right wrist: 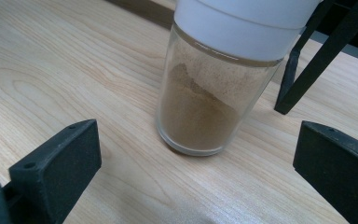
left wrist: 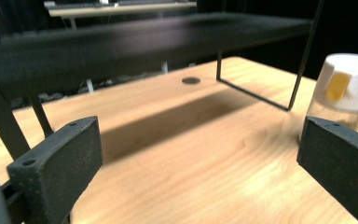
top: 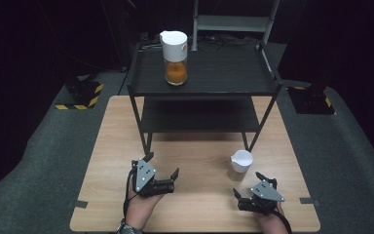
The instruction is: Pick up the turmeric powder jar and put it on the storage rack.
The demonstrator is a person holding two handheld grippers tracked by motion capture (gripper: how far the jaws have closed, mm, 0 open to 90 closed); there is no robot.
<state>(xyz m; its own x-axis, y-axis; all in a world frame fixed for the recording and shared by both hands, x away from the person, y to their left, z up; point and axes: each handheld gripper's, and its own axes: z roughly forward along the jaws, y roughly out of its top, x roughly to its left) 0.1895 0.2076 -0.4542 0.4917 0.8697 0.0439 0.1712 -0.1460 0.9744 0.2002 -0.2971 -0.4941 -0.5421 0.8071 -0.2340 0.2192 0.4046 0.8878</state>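
Note:
A small glass jar (top: 241, 161) with a white lid stands on the wooden table (top: 199, 204), just in front of the shelf's right front leg. Brown powder fills its lower part in the right gripper view, where the jar (right wrist: 205, 102) stands upright a little ahead of the jaws. My right gripper (top: 247, 184) is open just behind the jar, apart from it; its jaws (right wrist: 196, 156) hold nothing. My left gripper (top: 162, 165) is open at the table's middle left. From it, the jar (left wrist: 349, 88) appears at the far right beyond the open, empty gripper (left wrist: 200, 154).
A black two-tier shelf (top: 204, 80) stands on the far half of the table. On its top tier sits a taller jar (top: 175, 58) with a white lid and orange powder. One shelf leg (right wrist: 307, 70) rises close behind the small jar.

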